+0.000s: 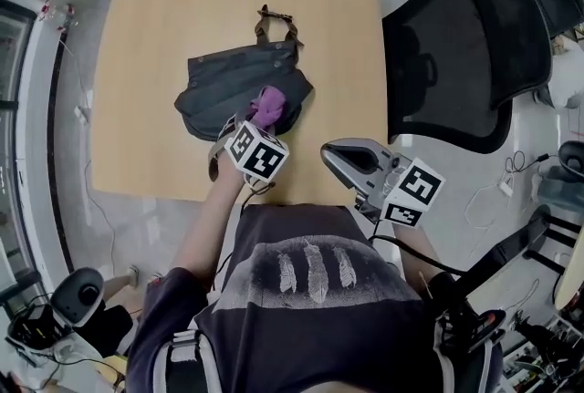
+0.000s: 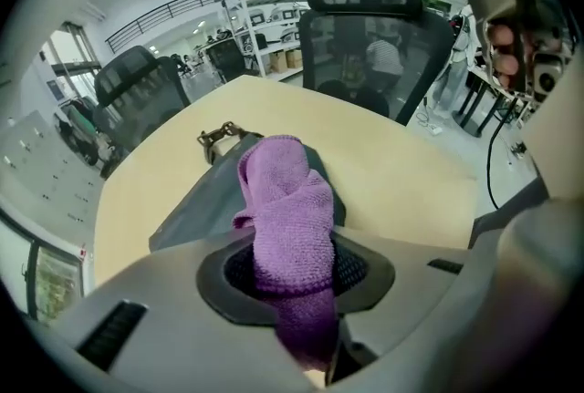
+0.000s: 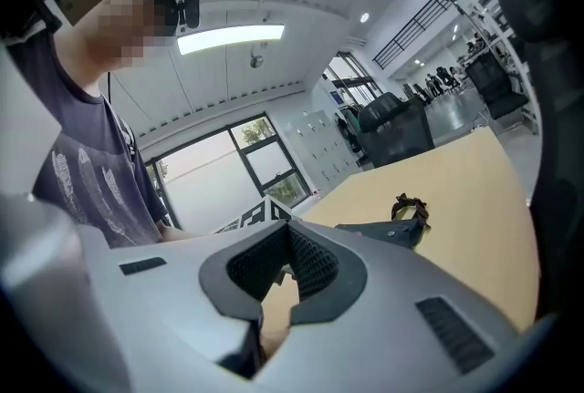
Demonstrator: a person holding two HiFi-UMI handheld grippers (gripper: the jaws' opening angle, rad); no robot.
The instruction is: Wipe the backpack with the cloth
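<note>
Head view: one backpack (image 1: 228, 81), one cloth (image 1: 269, 104), left tool (image 1: 260, 123), right tool (image 1: 345, 158).

Light wooden table (image 1: 164, 63) with rounded corners. Lying flat on the top, closer to the near edge: dark grey backpack (image 1: 228, 86), brown strap (image 1: 276, 25) pointing toward the far side

Purple cloth (image 1: 269, 105), dark grey backpack (image 1: 228, 87), tan table (image 1: 182, 17)
</note>
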